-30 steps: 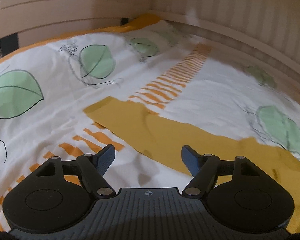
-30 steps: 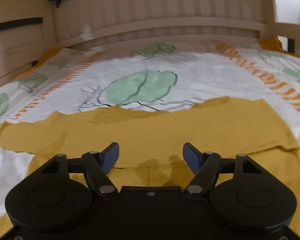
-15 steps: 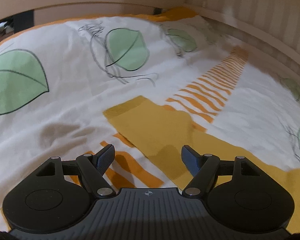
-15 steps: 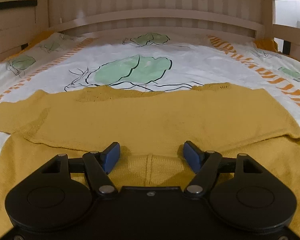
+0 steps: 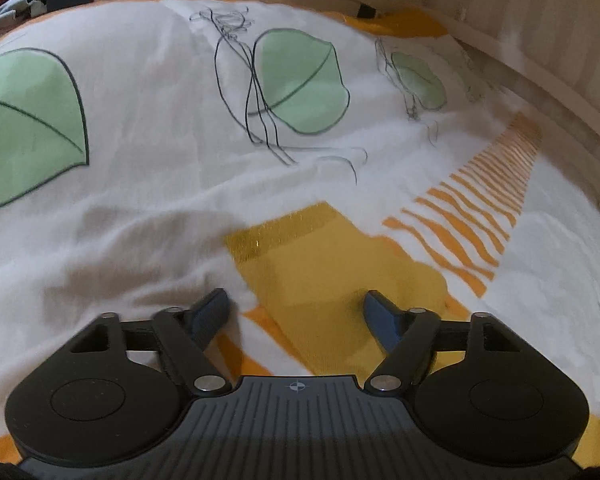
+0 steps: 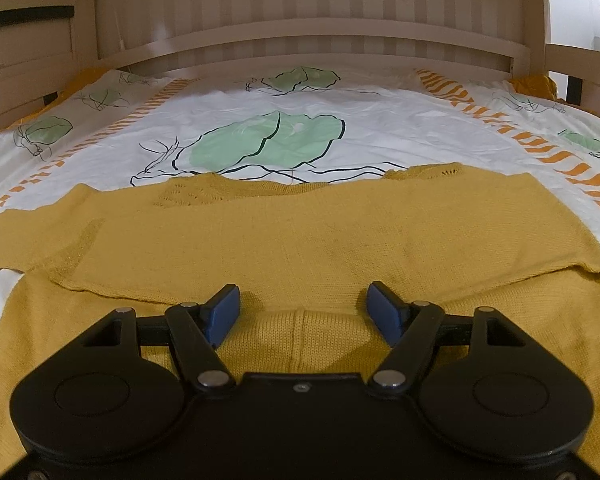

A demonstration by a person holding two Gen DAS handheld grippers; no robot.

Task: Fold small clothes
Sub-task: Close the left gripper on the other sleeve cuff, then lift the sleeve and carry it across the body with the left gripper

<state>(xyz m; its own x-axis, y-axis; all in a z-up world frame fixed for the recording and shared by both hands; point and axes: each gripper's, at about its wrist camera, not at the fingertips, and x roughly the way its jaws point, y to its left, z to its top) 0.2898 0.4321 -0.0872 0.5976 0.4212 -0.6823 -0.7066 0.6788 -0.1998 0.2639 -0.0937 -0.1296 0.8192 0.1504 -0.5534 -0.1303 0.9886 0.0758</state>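
On the bed (image 6: 380,120), we log one mustard sweater (image 6: 300,232), unlabelled; left tool (image 5: 296,308) and right tool (image 6: 303,306) both released, gripping nothing.

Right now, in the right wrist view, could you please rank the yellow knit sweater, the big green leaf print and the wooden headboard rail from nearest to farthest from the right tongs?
1. Yellow knit sweater, directly beneath the right tongs.
2. Big green leaf print, centre, beyond the sweater.
3. Wooden headboard rail, across the far end.

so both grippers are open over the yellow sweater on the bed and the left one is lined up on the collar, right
Not quite. The left gripper is lined up on the sleeve cuff, not the collar, as the left wrist view shows. Both grippers are open over the yellow sweater on the bed; the right gripper is open too.
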